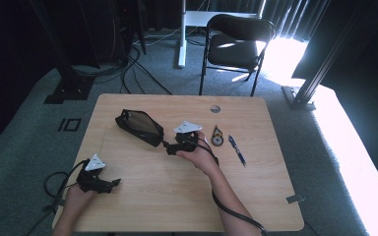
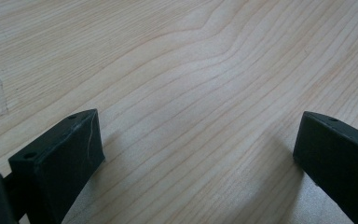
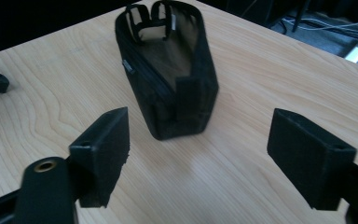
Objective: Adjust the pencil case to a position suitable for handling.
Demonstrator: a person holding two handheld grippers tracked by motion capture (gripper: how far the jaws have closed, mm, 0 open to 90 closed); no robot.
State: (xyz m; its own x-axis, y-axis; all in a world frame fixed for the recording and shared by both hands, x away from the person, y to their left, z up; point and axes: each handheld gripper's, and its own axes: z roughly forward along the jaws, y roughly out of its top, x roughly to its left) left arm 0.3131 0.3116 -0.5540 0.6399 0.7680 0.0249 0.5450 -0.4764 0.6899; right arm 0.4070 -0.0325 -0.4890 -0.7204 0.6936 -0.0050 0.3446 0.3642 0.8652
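In the high view, 1 black pouch (image 1: 139, 127) lies on the wooden table (image 1: 177, 196), left of the middle and toward the far edge. The right gripper (image 1: 170, 149) sits just beside the pouch's near end, pointing at it, jaws apart. The left gripper (image 1: 114, 183) rests well apart from the pouch, near the table's front left corner, jaws spread. To the right of the right gripper lie 1 small round compass (image 1: 217, 136) and 1 pen (image 1: 236, 150). 1 chair (image 1: 235, 45) stands beyond the table.

In the left gripper view, the 2 jaws stand wide over bare wood.

In the right gripper view, the pouch (image 3: 172, 70) lies just ahead of the 2 wide jaws, its near end level with their tips, not gripped.
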